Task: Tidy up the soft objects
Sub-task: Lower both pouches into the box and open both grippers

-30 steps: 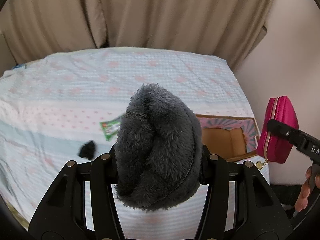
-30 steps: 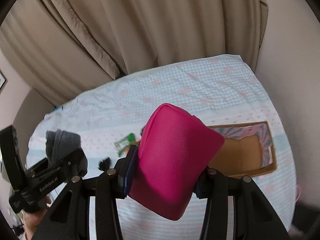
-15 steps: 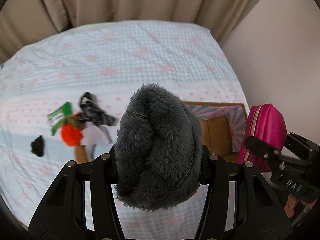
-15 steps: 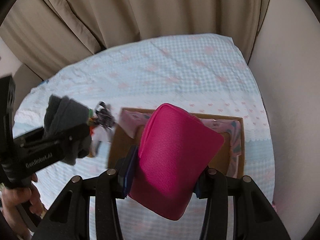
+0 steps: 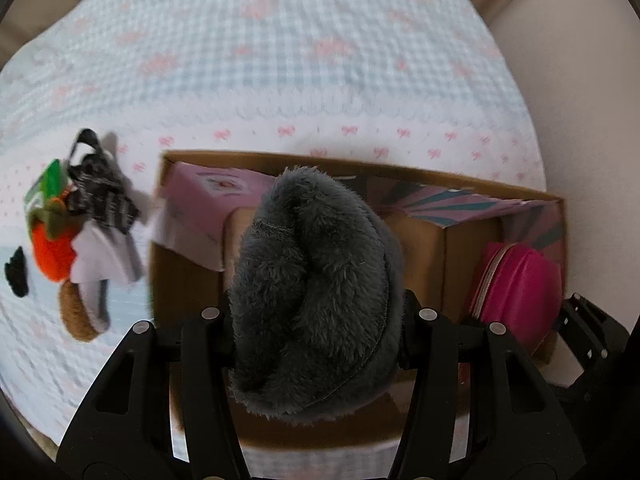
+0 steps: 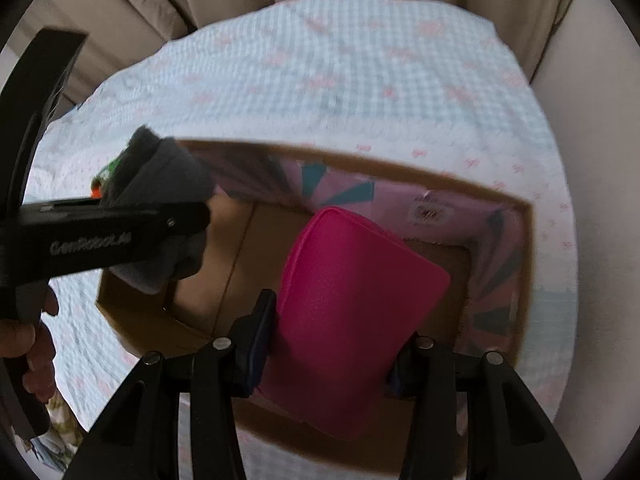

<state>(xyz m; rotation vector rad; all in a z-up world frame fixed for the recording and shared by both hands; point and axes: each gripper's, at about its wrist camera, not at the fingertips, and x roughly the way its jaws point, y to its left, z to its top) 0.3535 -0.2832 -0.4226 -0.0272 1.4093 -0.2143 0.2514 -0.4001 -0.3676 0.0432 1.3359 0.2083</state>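
fuzzy grey plush point(image 5: 316, 280), smooth pink pouch point(image 6: 352, 320), both clamped.

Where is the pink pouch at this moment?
The pink pouch is clamped in the right gripper, over the right part of the open cardboard box; in the left wrist view it shows at the box's right end.

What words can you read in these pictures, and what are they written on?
"GenRobot.AI": white letters along the side of the left gripper, seen from the right wrist camera.
Label on the pink flap of the cardboard box: too blurred to read.
Green packet beside the box: print too blurred to read.
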